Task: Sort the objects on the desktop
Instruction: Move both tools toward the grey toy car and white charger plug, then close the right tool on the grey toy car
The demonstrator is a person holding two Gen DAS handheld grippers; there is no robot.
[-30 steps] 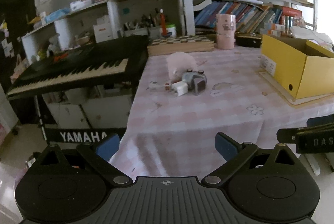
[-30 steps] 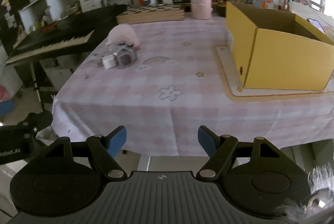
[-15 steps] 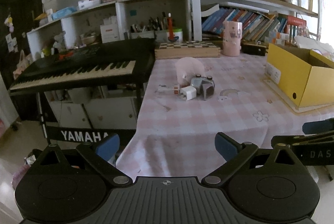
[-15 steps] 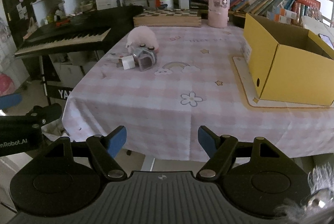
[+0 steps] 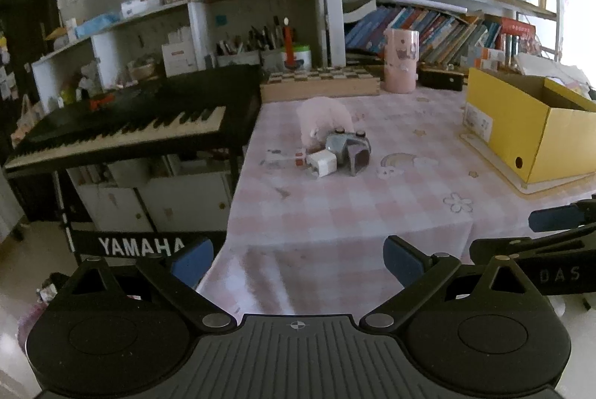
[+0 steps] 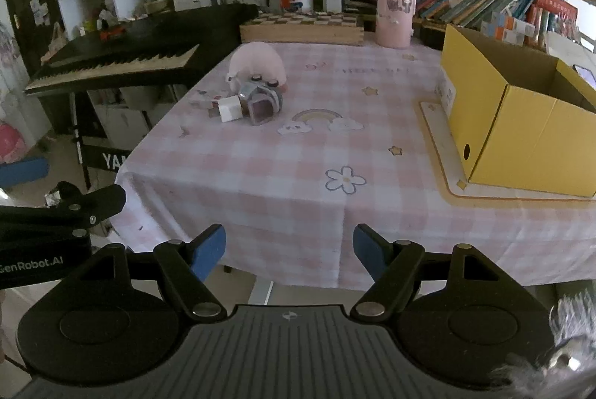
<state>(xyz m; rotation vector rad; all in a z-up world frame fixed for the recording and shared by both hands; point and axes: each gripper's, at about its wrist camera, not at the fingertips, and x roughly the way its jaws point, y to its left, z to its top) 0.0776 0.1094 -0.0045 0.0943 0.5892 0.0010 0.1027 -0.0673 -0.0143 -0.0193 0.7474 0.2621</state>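
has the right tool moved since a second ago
Yes. The right tool has backed away from the yellow box, which now sits farther off and higher in its view.

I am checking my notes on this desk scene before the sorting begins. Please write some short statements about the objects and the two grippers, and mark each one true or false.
1. The left gripper and the right gripper are both open and hold nothing. True.
2. The white charger cube lies inside the yellow cardboard box. False: it lies on the checked tablecloth, beside the grey toy.
3. A pink plush toy sits just behind the grey toy. True.
4. The pink cylindrical container lies on its side. False: it stands upright near the chessboard box.
5. The keyboard stands to the left of the table. True.
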